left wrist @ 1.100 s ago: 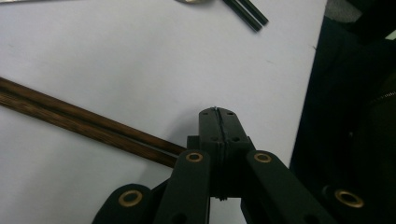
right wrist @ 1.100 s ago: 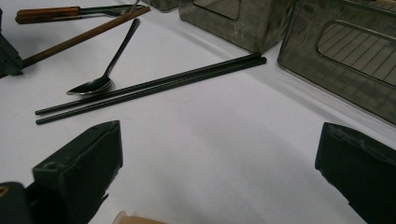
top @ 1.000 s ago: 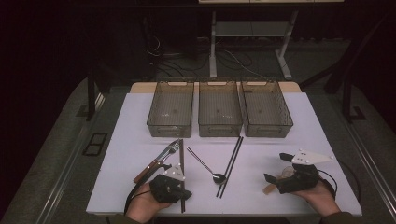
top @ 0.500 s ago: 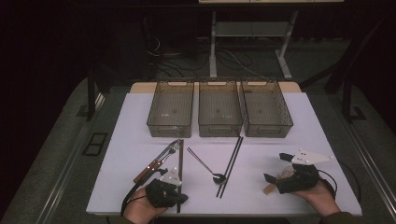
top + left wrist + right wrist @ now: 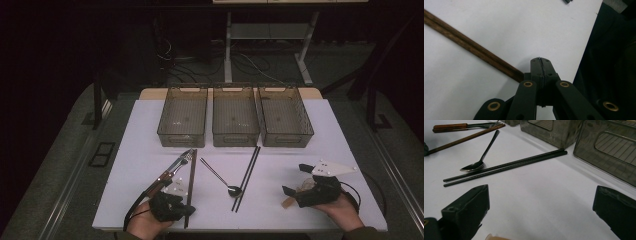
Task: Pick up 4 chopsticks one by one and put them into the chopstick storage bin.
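A fork (image 5: 175,167) with a wooden handle and a pair of brown wooden chopsticks (image 5: 191,175) lie side by side left of centre on the white table (image 5: 330,135). To their right lie a metal spoon (image 5: 220,177) and a pair of black chopsticks (image 5: 247,175). My left gripper (image 5: 190,210) rests by the brown chopsticks' near end, close to the front edge. In the left gripper view my left gripper (image 5: 540,61) is shut with nothing in it, and the brown chopsticks (image 5: 474,48) run under its left side. My right gripper (image 5: 295,179) stands open at the front right. Bare table lies between the jaws of my right gripper (image 5: 541,202).
Three smoky see-through bins (image 5: 182,139) (image 5: 235,140) (image 5: 287,140) stand in a row at the back of the table. In the right gripper view the spoon (image 5: 474,166) and black chopsticks (image 5: 506,167) lie ahead, with bins (image 5: 611,152) at the upper right.
My left gripper has slid slightly left and toward the table's near edge. The right gripper and the cutlery have not moved.
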`<action>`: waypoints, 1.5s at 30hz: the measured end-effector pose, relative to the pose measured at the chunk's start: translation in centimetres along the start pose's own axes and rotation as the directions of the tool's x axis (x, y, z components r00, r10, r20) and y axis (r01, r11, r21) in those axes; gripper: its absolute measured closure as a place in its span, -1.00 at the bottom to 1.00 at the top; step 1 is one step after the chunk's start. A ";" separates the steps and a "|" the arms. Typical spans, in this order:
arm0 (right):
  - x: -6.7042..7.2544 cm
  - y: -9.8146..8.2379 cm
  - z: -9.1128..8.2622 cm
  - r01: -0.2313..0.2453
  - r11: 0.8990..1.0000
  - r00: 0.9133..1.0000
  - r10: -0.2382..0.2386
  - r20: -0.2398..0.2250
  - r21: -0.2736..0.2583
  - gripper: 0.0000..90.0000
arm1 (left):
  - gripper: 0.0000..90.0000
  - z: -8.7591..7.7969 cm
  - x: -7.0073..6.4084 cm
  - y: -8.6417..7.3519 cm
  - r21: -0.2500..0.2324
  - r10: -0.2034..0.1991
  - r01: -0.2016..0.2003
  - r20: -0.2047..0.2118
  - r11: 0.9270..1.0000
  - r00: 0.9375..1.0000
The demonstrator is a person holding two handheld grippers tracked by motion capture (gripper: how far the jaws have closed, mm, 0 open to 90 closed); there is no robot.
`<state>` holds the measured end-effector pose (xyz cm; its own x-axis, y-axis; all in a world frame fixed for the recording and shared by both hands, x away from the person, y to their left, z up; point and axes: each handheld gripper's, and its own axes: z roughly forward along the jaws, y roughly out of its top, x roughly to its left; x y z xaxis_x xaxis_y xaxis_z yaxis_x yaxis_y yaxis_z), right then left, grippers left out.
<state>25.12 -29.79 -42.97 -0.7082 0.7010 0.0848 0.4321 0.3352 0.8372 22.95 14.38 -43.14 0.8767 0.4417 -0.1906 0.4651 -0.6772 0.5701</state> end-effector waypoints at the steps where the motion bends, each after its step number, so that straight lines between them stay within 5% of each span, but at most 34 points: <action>1: 0.0 0.0 0.0 0.003 1.000 1.000 -0.003 -0.001 -0.002 -0.98 | 0.98 -0.1 0.1 0.0 0.005 0.009 -0.009 -0.005 1.000 1.000; 14: 0.0 0.5 0.6 0.015 1.000 1.000 -0.014 -0.013 0.001 -0.98 | 0.99 0.5 -0.8 0.1 0.015 0.004 -0.003 -0.016 1.000 1.000; 28: 0.0 0.6 0.7 0.019 1.000 1.000 -0.019 -0.016 -0.003 -0.98 | 0.99 -0.2 -0.6 -0.4 0.031 -0.016 0.019 -0.079 0.999 0.997; 45: 0.0 0.7 0.7 0.018 1.000 1.000 -0.018 -0.015 -0.004 -0.98 | 0.99 -1.3 0.4 -1.3 0.015 -0.080 0.083 -0.153 0.996 0.985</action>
<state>25.79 -29.14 -42.76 -0.7243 0.6850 0.0778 0.4170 0.3455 0.8407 22.56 16.20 -42.86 0.8076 0.5793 -0.1106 0.5379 -0.6468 0.5407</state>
